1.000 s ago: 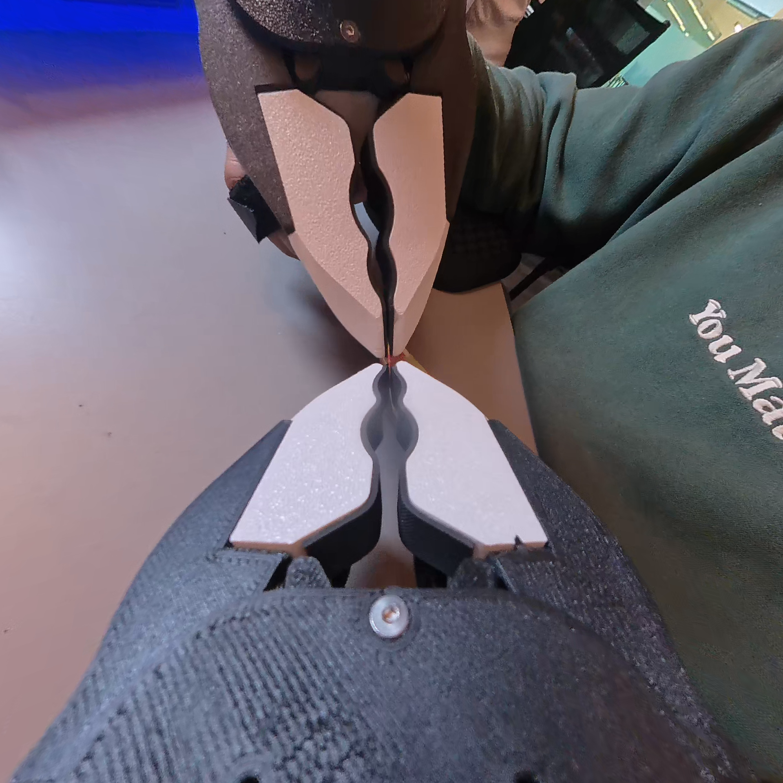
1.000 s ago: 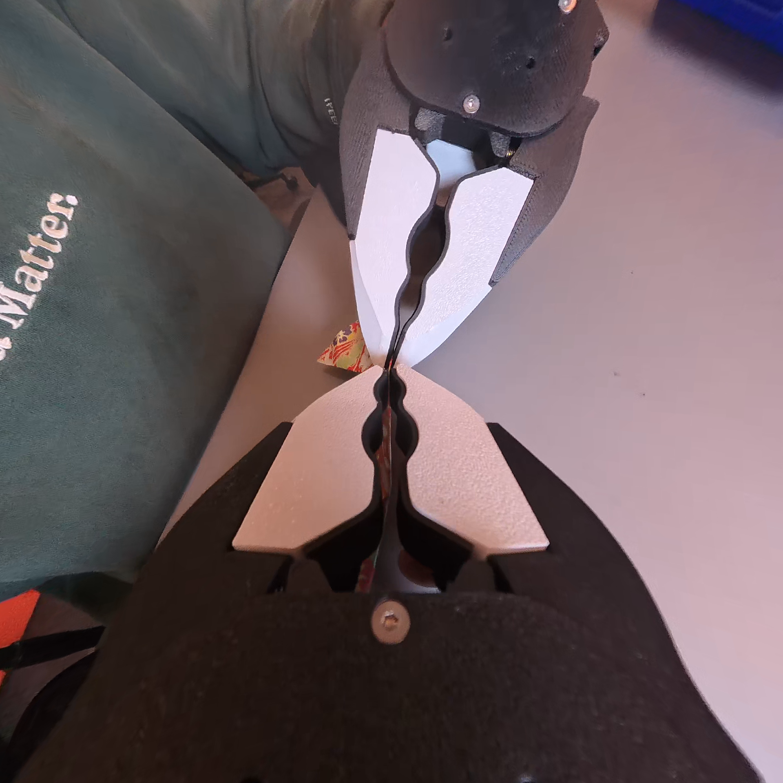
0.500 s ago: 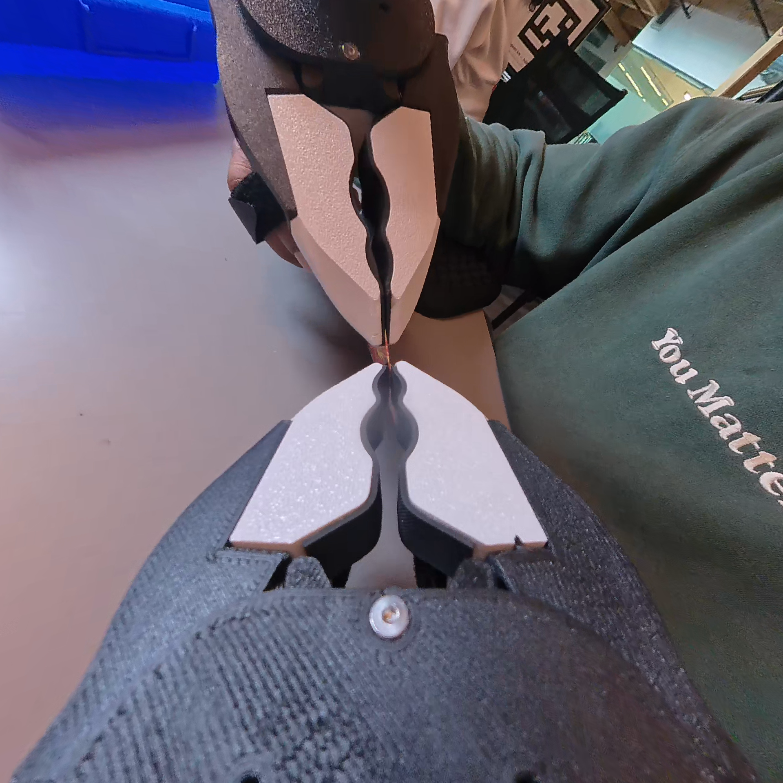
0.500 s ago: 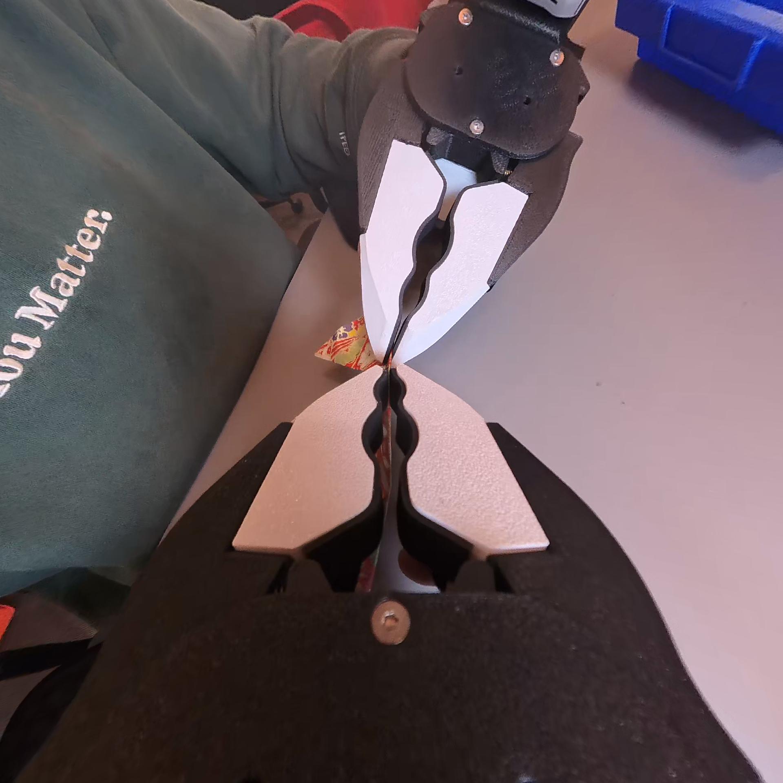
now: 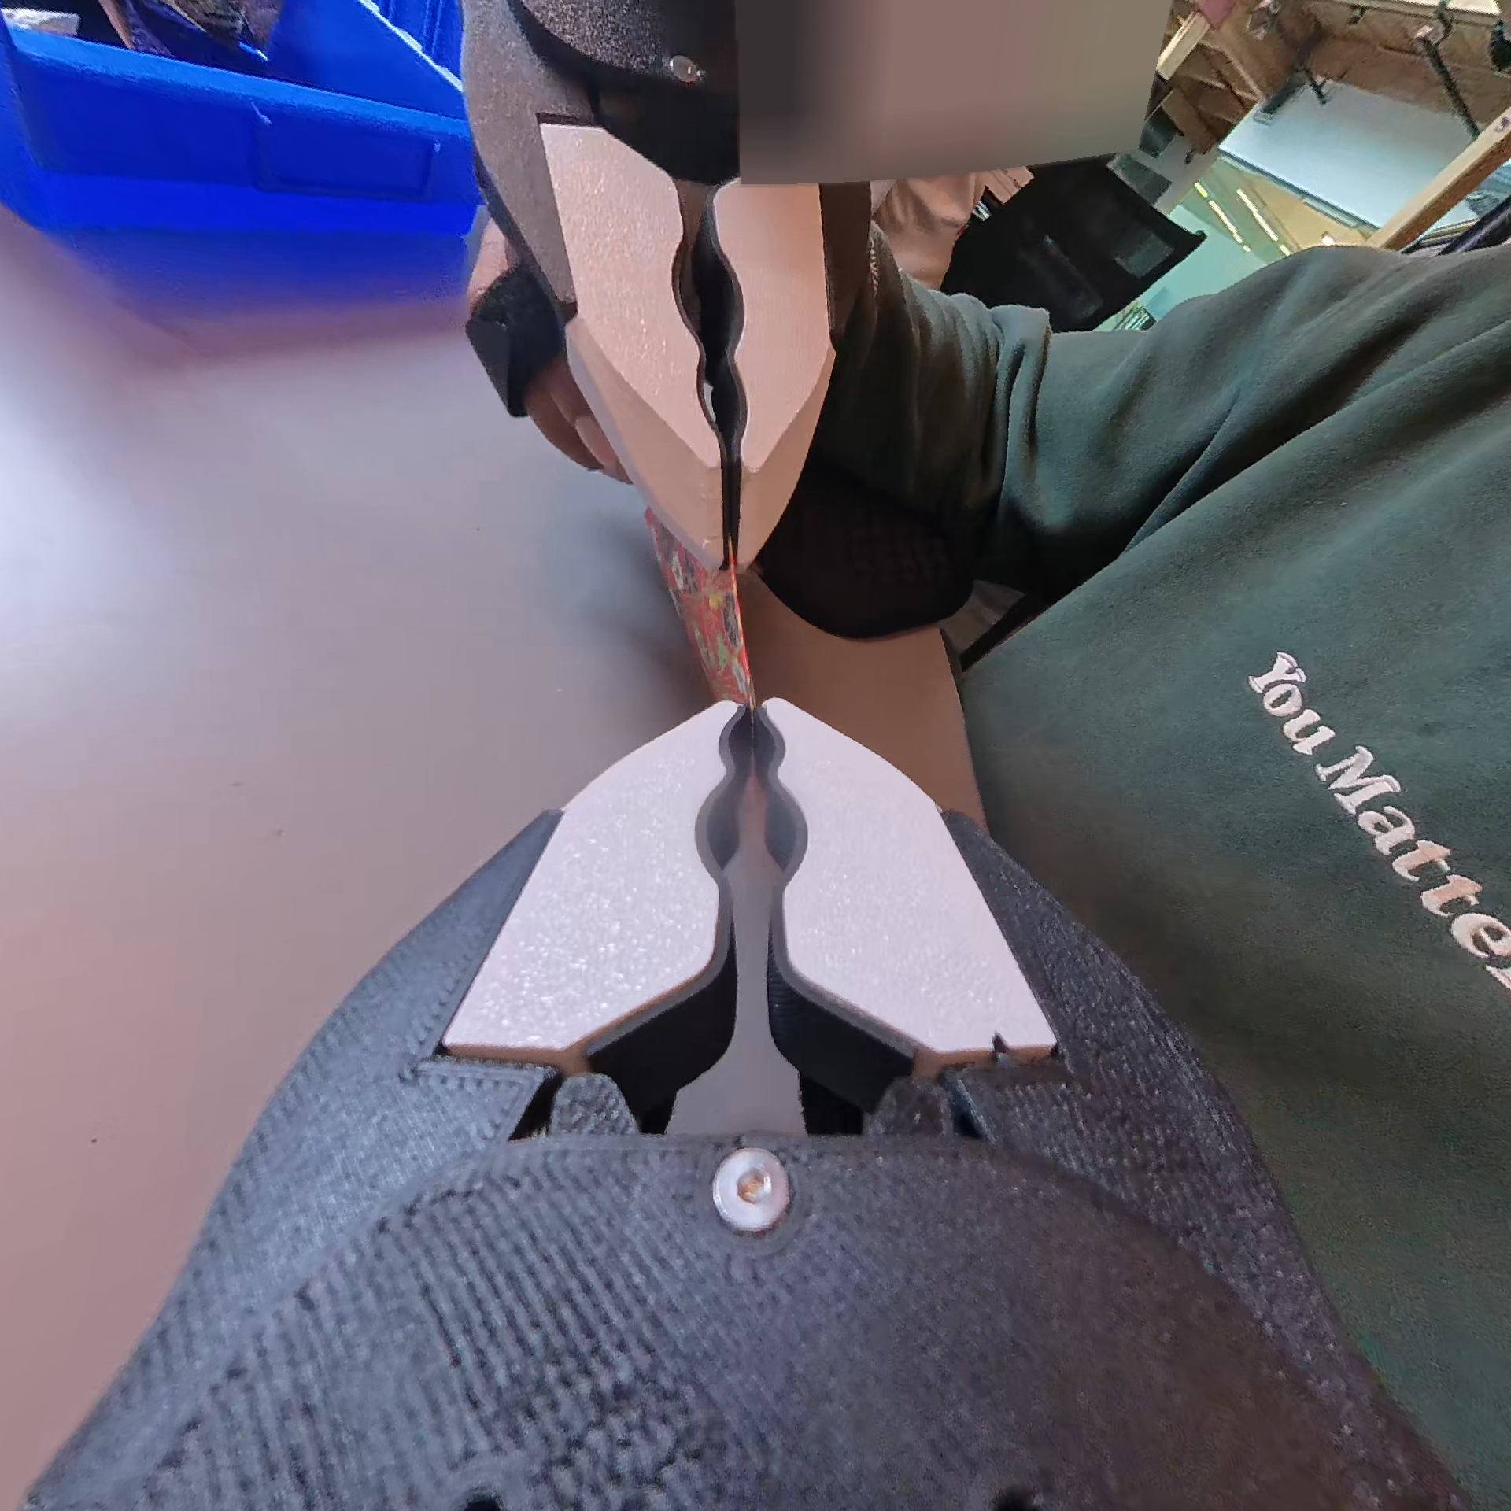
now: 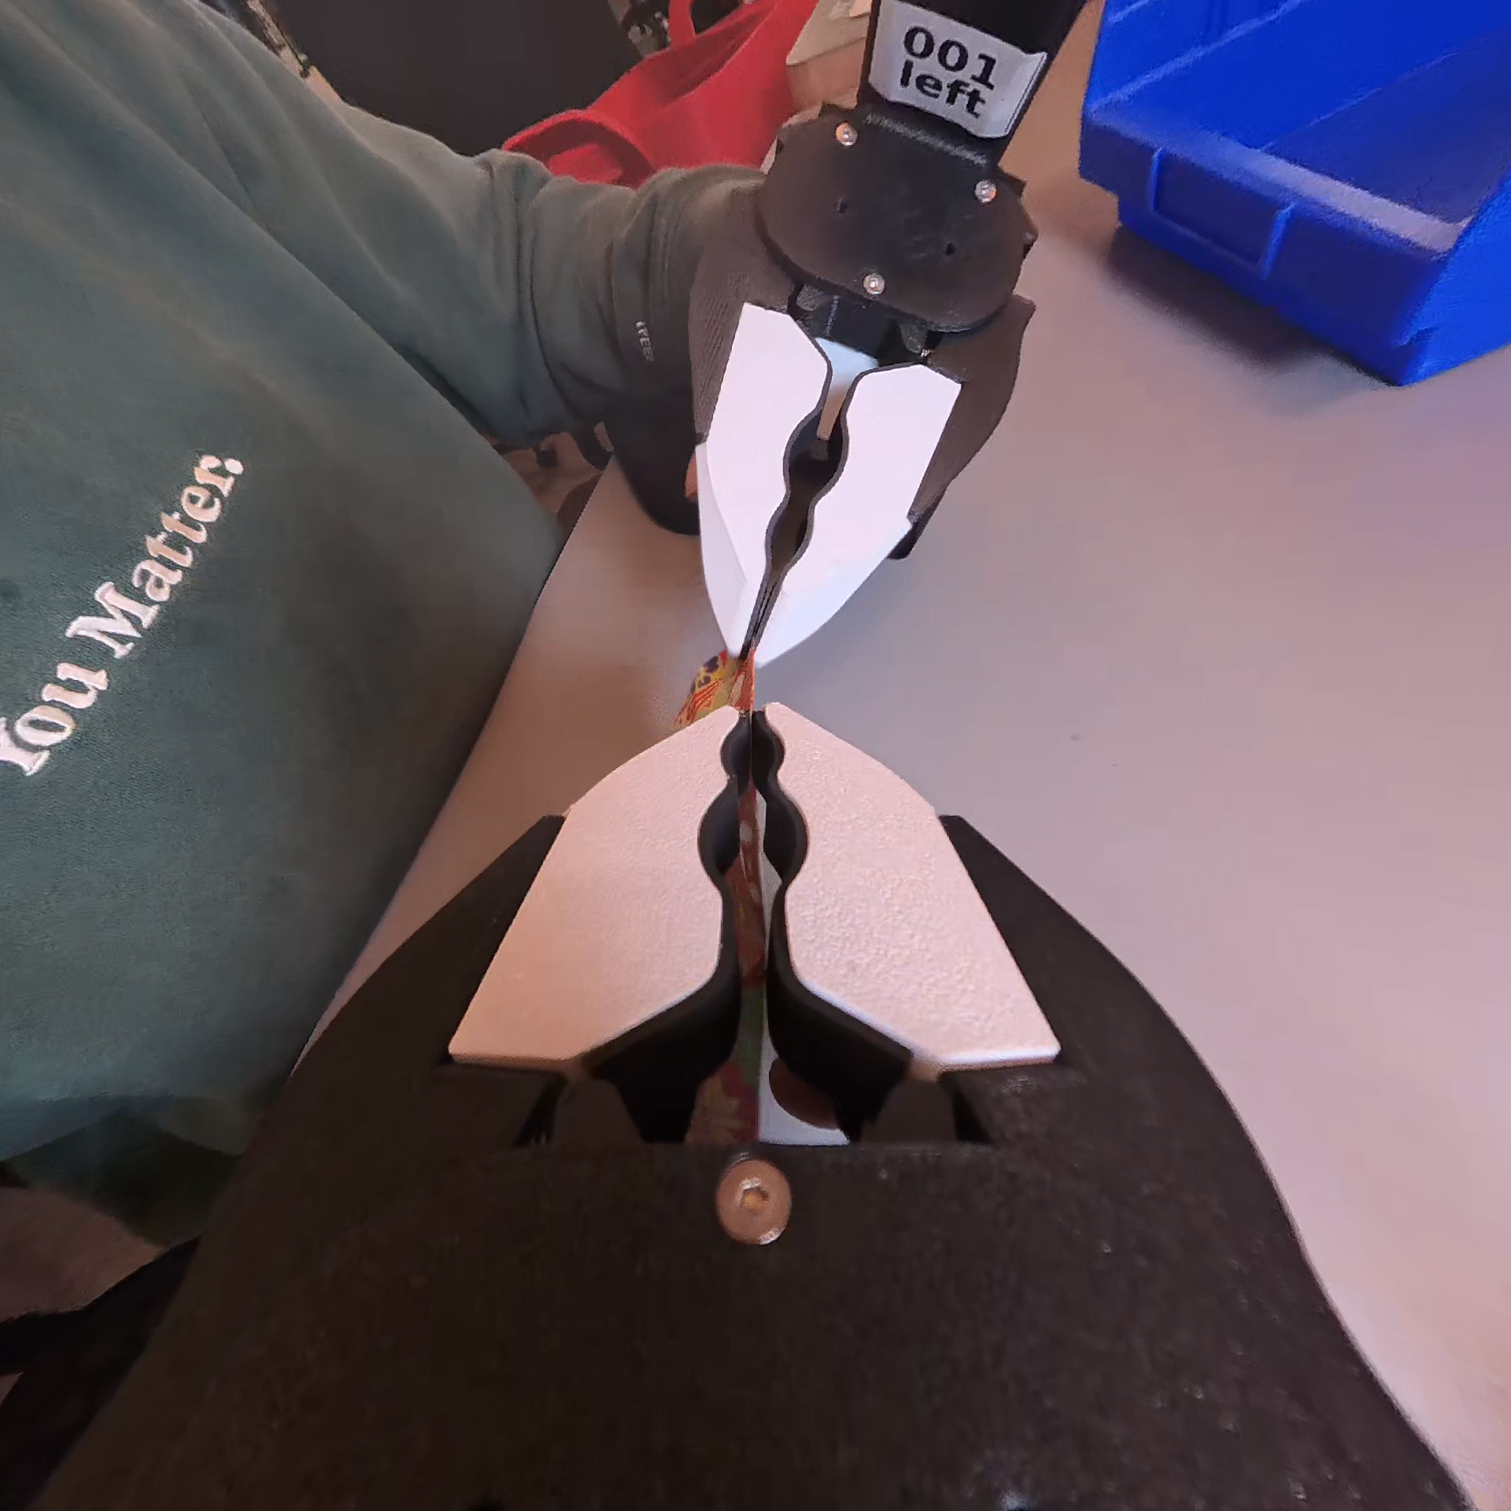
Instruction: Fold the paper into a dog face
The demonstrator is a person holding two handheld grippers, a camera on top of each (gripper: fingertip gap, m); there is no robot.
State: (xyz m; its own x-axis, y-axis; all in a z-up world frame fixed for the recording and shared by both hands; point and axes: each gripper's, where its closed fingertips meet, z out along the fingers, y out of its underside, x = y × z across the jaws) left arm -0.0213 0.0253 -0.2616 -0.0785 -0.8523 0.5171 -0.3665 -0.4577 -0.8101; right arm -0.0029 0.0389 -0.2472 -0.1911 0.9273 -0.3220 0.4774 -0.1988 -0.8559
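The folded paper (image 5: 710, 621), red with a colourful pattern, is held edge-on between two grippers that face each other tip to tip above the grey table (image 5: 245, 654). My left gripper (image 5: 748, 713) is shut on the paper's near end. My right gripper (image 5: 730, 562) is shut on its far end. In the right wrist view the paper (image 6: 718, 688) runs back between the shut jaws of my right gripper (image 6: 751, 718), and my left gripper (image 6: 749, 654) pinches the other end just beyond. Most of the paper's face is hidden.
A blue plastic bin (image 5: 204, 163) stands on the table behind the grippers; it also shows in the right wrist view (image 6: 1308, 180). A person's green sweatshirt (image 5: 1226, 736) fills the side by the table's edge. A red bag (image 6: 679, 106) lies beyond. The tips of both grippers are at nearly the same place.
The two grippers have drawn a little apart, so a longer strip of paper shows between their tips. Both views have tilted, bringing the blue bin into sight.
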